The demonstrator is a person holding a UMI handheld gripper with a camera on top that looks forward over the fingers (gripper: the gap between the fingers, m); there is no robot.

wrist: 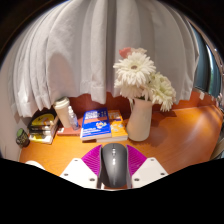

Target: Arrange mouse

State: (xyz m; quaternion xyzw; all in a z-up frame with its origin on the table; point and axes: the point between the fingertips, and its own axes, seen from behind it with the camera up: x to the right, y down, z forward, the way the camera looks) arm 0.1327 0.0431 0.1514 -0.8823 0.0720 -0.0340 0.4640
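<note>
A dark grey computer mouse point(113, 164) sits between my two fingers, its nose pointing away from me. The magenta pads point(92, 159) press against both its sides. My gripper point(113, 168) is shut on the mouse and holds it above the orange-brown desk point(175, 140). The mouse's underside is hidden, so I cannot see whether it touches the desk.
Just ahead stand a white vase point(139, 119) of white daisies point(135, 72), a blue book point(96, 125) and a yellow book point(118, 126). A small white jar point(66, 114) and stacked items point(42, 127) are to the left. White curtains point(90, 50) hang behind.
</note>
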